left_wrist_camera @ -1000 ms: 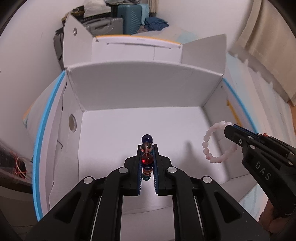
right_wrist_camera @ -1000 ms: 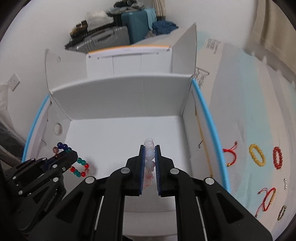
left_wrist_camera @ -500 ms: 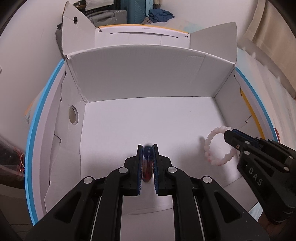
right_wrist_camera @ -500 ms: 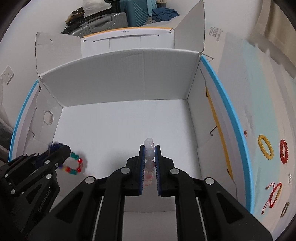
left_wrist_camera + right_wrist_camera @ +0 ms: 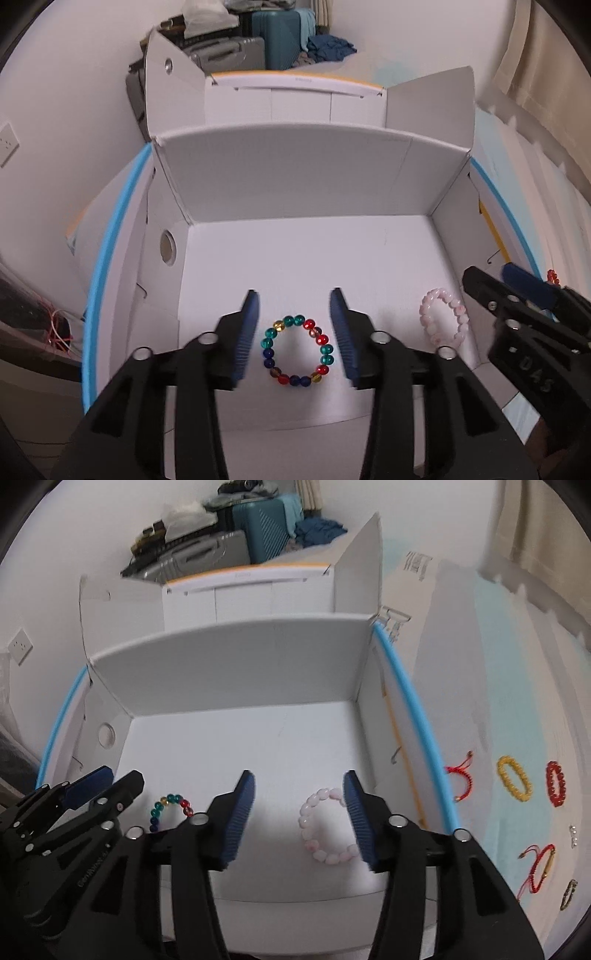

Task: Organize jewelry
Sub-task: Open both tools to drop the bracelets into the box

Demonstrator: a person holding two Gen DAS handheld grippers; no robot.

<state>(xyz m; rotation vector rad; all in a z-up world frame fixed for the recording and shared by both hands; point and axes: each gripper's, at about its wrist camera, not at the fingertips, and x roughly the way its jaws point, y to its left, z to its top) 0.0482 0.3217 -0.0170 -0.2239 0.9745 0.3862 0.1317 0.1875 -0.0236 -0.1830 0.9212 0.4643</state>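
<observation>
A multicoloured bead bracelet (image 5: 297,350) lies flat on the floor of the white cardboard box (image 5: 288,177). My left gripper (image 5: 293,302) hovers over it with jaws opening, pads clear of the beads. A pale pink bead bracelet (image 5: 327,825) lies on the box floor to the right, seen in the left wrist view as the pink bracelet (image 5: 445,317). My right gripper (image 5: 299,784) is above it, jaws opening, nothing pressed between them. The multicoloured bracelet (image 5: 170,808) shows partly behind the left gripper in the right wrist view.
More jewelry lies on the light blue mat right of the box: a red cord bracelet (image 5: 460,779), a yellow bead bracelet (image 5: 514,778), a red bead bracelet (image 5: 556,783), another red cord bracelet (image 5: 537,867). Suitcases (image 5: 236,542) stand behind the box.
Both grippers were shut on their bracelets a moment ago. Both have opened, and the multicoloured and pink bracelets now lie flat on the box floor.
</observation>
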